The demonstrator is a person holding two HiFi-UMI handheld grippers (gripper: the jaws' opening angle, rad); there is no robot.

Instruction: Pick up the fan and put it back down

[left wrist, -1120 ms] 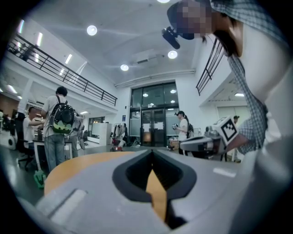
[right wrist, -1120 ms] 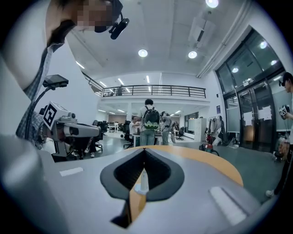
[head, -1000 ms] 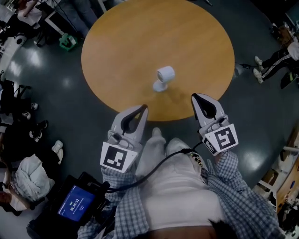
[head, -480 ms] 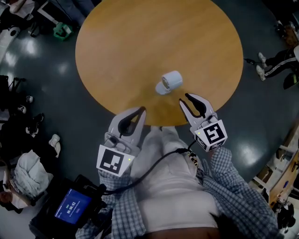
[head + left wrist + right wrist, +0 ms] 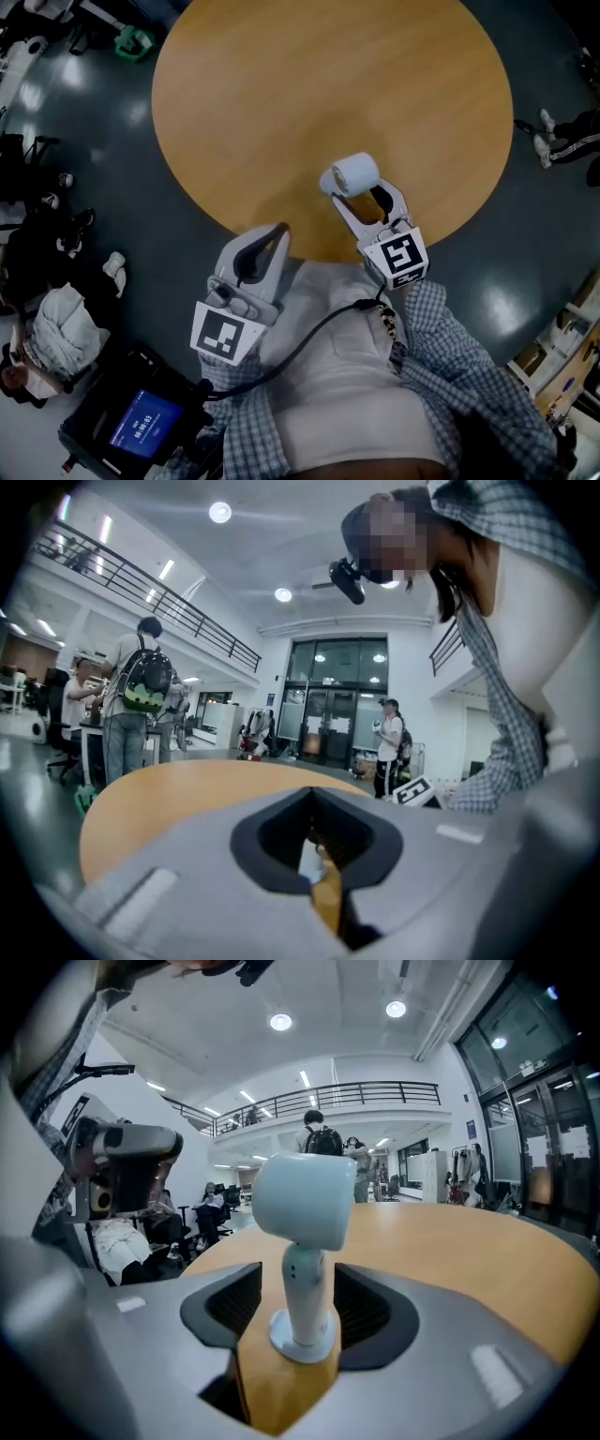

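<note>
Right hand-held gripper (image 5: 364, 197) straddles the stem of the fan (image 5: 349, 174), jaws opening, pads clear of it, apparently readying a grasp. The fan stands upright near the bench (image 5: 281, 94) edge. Left hand-held gripper (image 5: 279, 231) is closed and empty.

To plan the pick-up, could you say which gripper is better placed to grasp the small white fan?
Right: the right gripper has its jaws opening around the stem of the small white fan. The left gripper is shut, well apart from the fan.
</note>
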